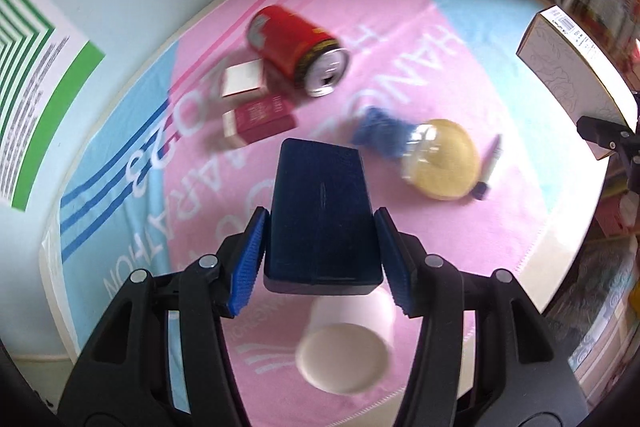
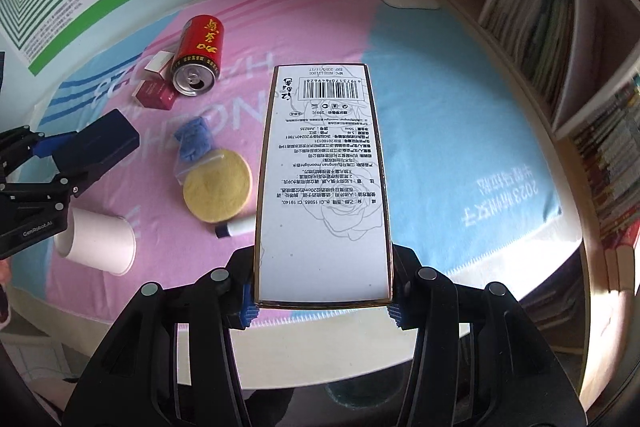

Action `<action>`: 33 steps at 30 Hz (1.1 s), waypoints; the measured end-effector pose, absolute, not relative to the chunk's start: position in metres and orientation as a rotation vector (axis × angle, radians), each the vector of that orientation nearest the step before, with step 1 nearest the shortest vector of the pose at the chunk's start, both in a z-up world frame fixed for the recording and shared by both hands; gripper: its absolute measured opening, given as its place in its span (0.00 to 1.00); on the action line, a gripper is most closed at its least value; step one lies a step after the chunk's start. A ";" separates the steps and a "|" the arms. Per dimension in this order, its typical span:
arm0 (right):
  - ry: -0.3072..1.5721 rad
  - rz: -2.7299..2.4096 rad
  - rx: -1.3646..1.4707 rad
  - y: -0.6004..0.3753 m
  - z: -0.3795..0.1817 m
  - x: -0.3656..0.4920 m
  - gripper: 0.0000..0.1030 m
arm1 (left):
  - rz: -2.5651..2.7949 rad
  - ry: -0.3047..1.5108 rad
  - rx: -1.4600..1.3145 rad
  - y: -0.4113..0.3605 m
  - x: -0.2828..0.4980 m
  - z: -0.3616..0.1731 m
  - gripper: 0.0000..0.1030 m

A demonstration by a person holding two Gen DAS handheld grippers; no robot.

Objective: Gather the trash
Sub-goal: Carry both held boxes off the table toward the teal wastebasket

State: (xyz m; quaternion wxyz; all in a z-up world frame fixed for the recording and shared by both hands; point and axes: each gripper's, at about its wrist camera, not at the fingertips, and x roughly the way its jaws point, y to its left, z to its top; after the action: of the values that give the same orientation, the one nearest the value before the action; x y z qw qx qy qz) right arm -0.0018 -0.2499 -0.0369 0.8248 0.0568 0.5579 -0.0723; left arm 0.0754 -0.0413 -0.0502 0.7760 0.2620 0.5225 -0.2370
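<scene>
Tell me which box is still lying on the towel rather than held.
The red box, beside the can, with its lid open. The dark blue box sits between the left fingers and the white box between the right fingers, both lifted.

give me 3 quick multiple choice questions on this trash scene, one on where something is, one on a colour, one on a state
1. Where is the paper cup?
A. under the left gripper
B. on the shelf
C. inside the can

2. What colour is the can?
A. green
B. red
C. silver all over

3. What is the right gripper doing?
A. hanging open
B. shut on the white box
C. gripping the yellow pad

Answers: 1 A, it lies on its side on the towel below those jaws. 2 B, a red body. 3 B, the jaws clamp the box's sides.
</scene>
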 end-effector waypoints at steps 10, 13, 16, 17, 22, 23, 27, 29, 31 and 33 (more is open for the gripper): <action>1.168 -0.304 0.219 -0.287 -0.033 -0.137 0.48 | -0.692 1.057 0.676 -0.111 -0.028 -0.047 0.50; 1.175 -0.357 0.264 -0.299 -0.040 -0.187 0.48 | -0.753 1.045 0.720 -0.133 -0.068 -0.053 0.50; 1.188 -0.393 0.313 -0.306 -0.051 -0.234 0.48 | -0.813 1.051 0.762 -0.152 -0.109 -0.062 0.50; 1.197 -0.405 0.330 -0.308 -0.056 -0.251 0.48 | -0.832 1.055 0.776 -0.158 -0.122 -0.066 0.50; 1.247 -0.452 0.409 -0.313 -0.083 -0.316 0.48 | -0.935 1.062 0.881 -0.184 -0.189 -0.092 0.50; 1.256 -0.460 0.423 -0.313 -0.089 -0.328 0.48 | -0.956 1.069 0.906 -0.189 -0.203 -0.100 0.50; 1.301 -0.483 0.494 -0.313 -0.116 -0.370 0.48 | -1.021 1.083 0.993 -0.203 -0.247 -0.125 0.50; 1.329 -0.487 0.526 -0.310 -0.128 -0.386 0.48 | -1.050 1.088 1.034 -0.208 -0.266 -0.136 0.50; 1.353 -0.490 0.559 -0.308 -0.141 -0.400 0.48 | -1.074 1.098 1.066 -0.211 -0.283 -0.147 0.50; 1.368 -0.489 0.590 -0.308 -0.151 -0.411 0.48 | -1.100 1.115 1.086 -0.215 -0.296 -0.155 0.50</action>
State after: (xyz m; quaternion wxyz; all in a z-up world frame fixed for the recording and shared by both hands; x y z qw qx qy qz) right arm -0.4111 -0.3085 -0.1514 0.7082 0.2657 0.6160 -0.2202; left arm -0.2964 -0.2147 -0.1553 0.5794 0.4643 0.4767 -0.4706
